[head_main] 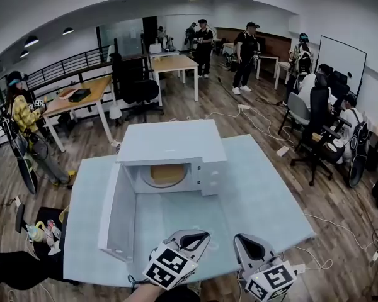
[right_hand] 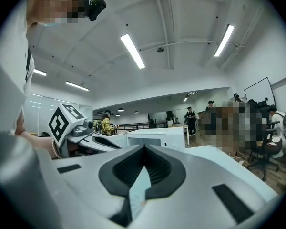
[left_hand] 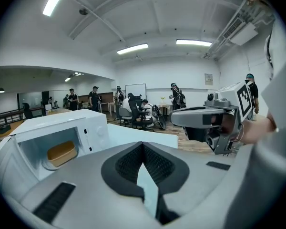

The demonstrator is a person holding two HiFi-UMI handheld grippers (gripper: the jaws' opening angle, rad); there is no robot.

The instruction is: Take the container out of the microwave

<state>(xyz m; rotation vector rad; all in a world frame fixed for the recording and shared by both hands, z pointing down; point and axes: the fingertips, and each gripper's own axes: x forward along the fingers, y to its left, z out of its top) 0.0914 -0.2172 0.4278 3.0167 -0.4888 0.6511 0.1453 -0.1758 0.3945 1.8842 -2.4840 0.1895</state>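
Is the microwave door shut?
No, the microwave door stands swung wide open to the left, showing the tan container inside.

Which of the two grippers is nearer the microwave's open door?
The left gripper: the door hangs open on that side of the microwave, just ahead of it. The right gripper is further off to the side.

Floor: brown wood planks [head_main: 252, 115] run across the whole room.
Ceiling: white, with exposed pipes and long strip lights [left_hand: 132, 48]; round lamps [head_main: 30, 41] line the left side.
Walls: white, with a whiteboard [head_main: 341, 61] standing at the right.
Left edge: a black railing [head_main: 63, 65].
Furniture: a pale blue table [head_main: 264, 200] in front, wooden-topped desks [head_main: 174, 63] on white legs, and black office chairs [head_main: 142, 93].
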